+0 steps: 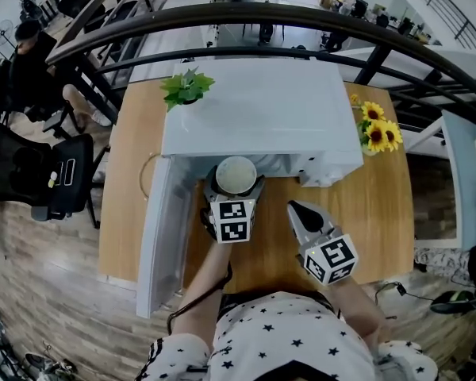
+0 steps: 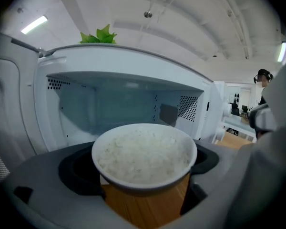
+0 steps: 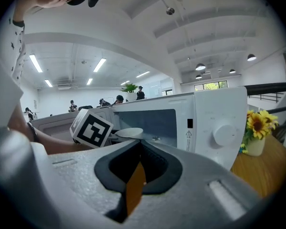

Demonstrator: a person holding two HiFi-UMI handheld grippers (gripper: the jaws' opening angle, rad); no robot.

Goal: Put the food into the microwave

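Observation:
A white bowl of rice (image 1: 236, 175) sits between the jaws of my left gripper (image 1: 236, 184), which is shut on it, just in front of the white microwave (image 1: 254, 109). The microwave's door (image 1: 163, 228) stands open to the left. In the left gripper view the bowl (image 2: 144, 154) hangs above the wooden table, with the empty cavity (image 2: 119, 109) straight ahead. My right gripper (image 1: 300, 209) is to the right of the bowl, shut and empty, facing the microwave's control panel (image 3: 214, 123). From there, the bowl (image 3: 128, 132) shows at the cavity's mouth.
A small green plant (image 1: 186, 86) stands on the microwave's top left corner. A vase of sunflowers (image 1: 377, 133) stands at the microwave's right on the wooden table (image 1: 381, 213). A black railing (image 1: 301, 18) runs behind the table. A black chair (image 1: 55, 173) is at the left.

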